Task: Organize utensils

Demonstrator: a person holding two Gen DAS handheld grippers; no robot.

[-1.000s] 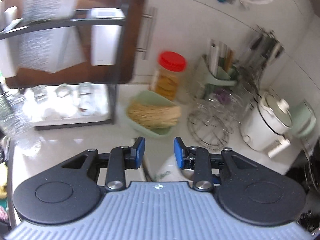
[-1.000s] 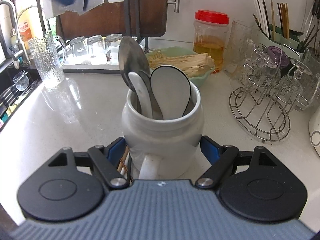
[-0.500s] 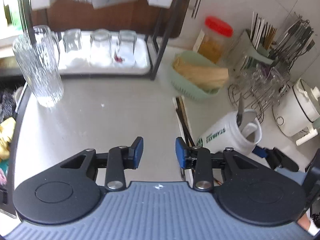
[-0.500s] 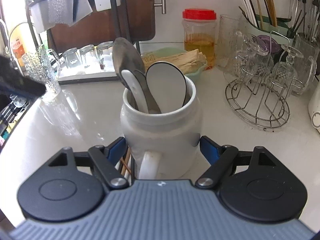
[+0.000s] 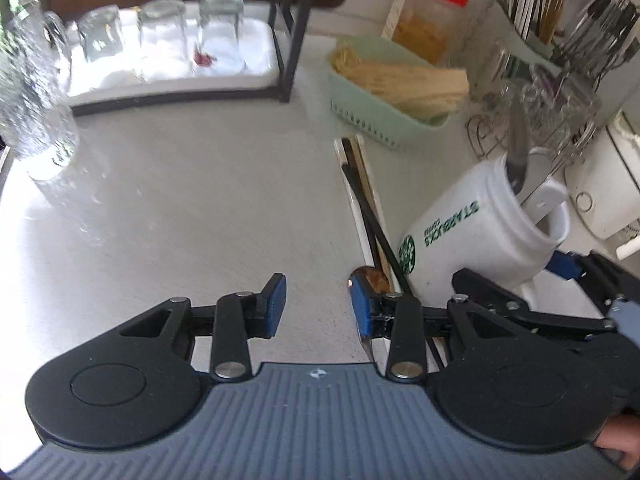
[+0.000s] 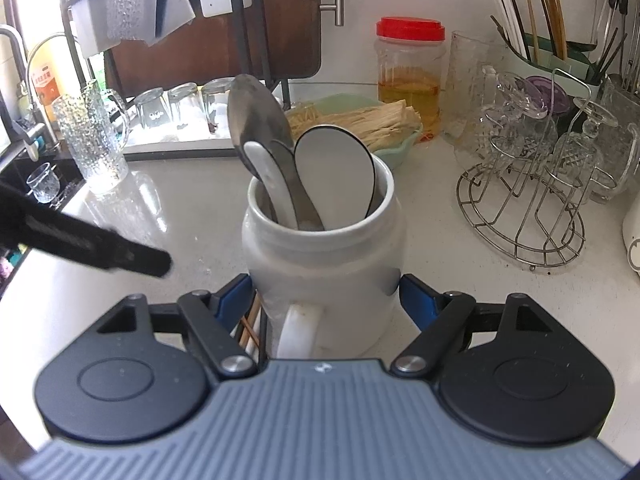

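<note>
The chopsticks (image 5: 366,200) lay on the surface, long axis near-to-far, just right of the left gripper (image 5: 316,304), its jaws released and empty; the right gripper (image 6: 326,298) clenched the mug (image 6: 324,256) further right

The left wrist view looks steeply down along its fingers at the pale countertop (image 5: 180,184). The right wrist view faces the back wall, close behind the white ceramic mug (image 6: 324,264). Both share that mug (image 5: 480,236) and the green plastic basket (image 5: 384,116).
</note>
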